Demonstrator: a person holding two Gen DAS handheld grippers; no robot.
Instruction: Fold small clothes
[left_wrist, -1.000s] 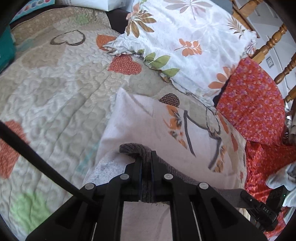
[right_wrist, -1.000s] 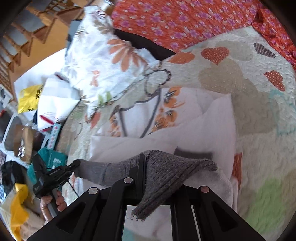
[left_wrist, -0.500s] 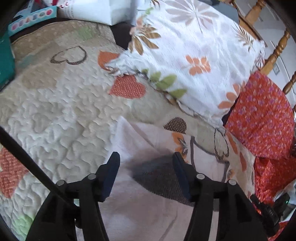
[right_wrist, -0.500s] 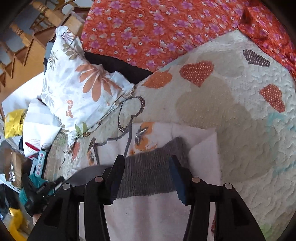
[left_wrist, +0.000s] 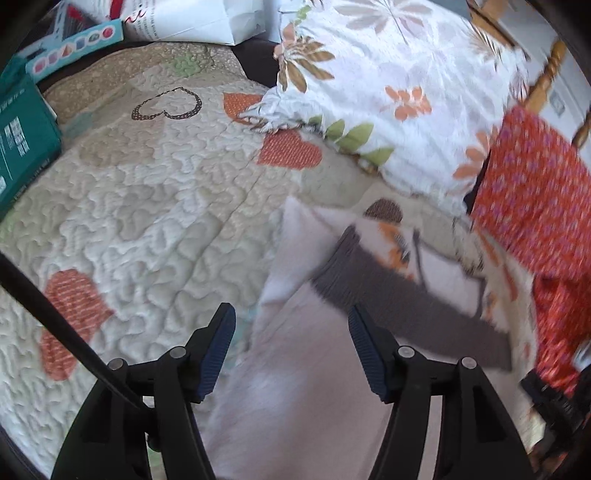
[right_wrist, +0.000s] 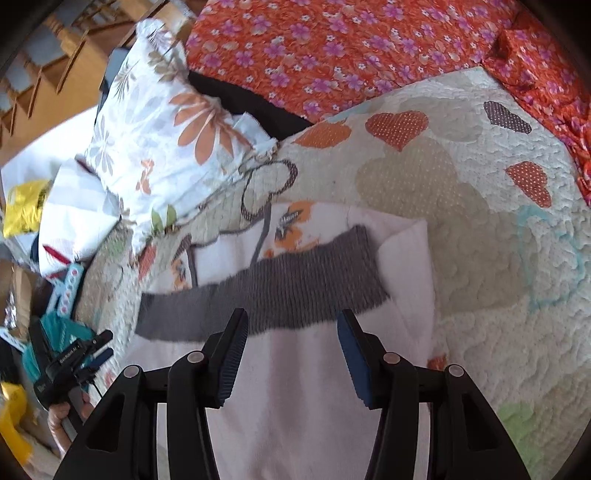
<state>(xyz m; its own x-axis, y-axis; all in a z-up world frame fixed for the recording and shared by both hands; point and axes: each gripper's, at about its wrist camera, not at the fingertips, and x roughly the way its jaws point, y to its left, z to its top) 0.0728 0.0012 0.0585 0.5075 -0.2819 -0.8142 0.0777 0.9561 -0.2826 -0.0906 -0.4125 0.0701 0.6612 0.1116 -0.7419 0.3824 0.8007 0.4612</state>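
Both tools hang above a bed with their jaws spread wide and nothing between them: the left gripper (left_wrist: 290, 347) over the near left edge of a pale pink garment (right_wrist: 314, 387), the right gripper (right_wrist: 291, 354) over its middle. The garment lies flat on the quilted heart-patterned bedspread (left_wrist: 147, 221), its grey ribbed band (right_wrist: 266, 295) stretched straight across the cloth just beyond the fingertips, touching neither tool. The band's level lie suggests a fold already laid, with both pairs of fingers parted so as not to drag the soft knit askew. Past the band, a white panel printed with orange flowers (right_wrist: 291, 225) peeks out; whether it is part of the same garment cannot be told. Farther on, a leaf-print pillow (left_wrist: 388, 92) leans against an orange floral cloth (right_wrist: 351, 55), both apart from the working patch. A teal box (left_wrist: 22, 136) sits at the bedspread's far left edge.
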